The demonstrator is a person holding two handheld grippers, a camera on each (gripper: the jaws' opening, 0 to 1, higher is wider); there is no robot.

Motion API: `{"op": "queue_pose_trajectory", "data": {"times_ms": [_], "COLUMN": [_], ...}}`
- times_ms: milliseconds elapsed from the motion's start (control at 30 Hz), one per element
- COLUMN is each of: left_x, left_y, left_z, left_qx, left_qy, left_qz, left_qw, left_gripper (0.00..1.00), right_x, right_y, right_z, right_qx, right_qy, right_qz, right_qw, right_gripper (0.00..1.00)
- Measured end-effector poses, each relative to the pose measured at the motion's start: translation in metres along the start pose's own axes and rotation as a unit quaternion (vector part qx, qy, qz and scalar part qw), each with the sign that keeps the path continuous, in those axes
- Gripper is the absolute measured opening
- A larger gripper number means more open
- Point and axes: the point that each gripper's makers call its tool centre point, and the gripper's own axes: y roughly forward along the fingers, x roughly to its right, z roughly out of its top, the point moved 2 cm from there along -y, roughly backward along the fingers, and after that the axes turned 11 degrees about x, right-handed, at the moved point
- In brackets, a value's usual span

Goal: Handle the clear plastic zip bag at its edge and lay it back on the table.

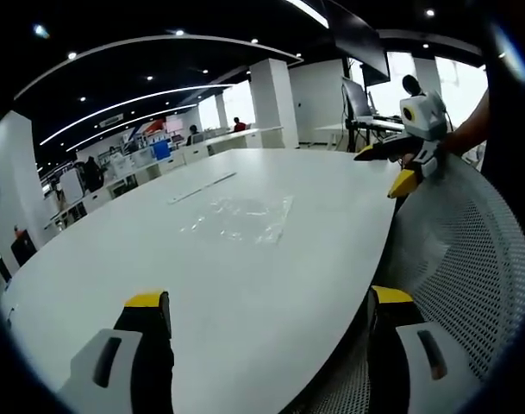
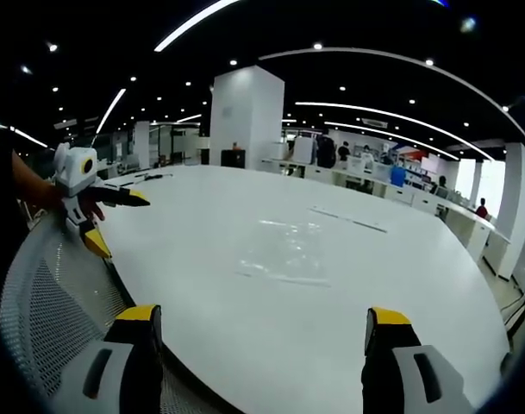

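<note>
Bag: clear plastic zip bag (image 1: 241, 217) lies flat mid-bench (image 1: 90, 259), well apart from both grippers.
Left gripper (image 1: 271, 312): jaws spread, empty.
Right gripper (image 2: 264, 323): jaws spread, empty.
Handling: likely light, limp, slippery; pinch 1 near edge (image 2: 275, 278).

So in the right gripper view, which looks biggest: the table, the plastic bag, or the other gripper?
1. White table, by far.
2. Clear zip bag.
3. Left gripper, though it looks nearly as big as the bag, so those two are close.
</note>
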Motion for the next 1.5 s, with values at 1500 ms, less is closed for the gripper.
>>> {"op": "queue_pose_trajectory", "data": {"times_ms": [1500], "left_x": [-0.0005], "left_y": [0.0007], "left_z": [-0.0012], "left_qx": [-0.016], "left_qy": [0.000], "left_qz": [-0.007], "left_qw": [0.9998], "left_gripper": [0.91], "right_x": [0.0002], "right_y": [0.0001], "right_z": [-0.0006], "right_qx": [-0.005], "right_qy": [0.001], "right_qz": [0.000], "right_qw": [1.0000], "right_gripper": [0.98]}}
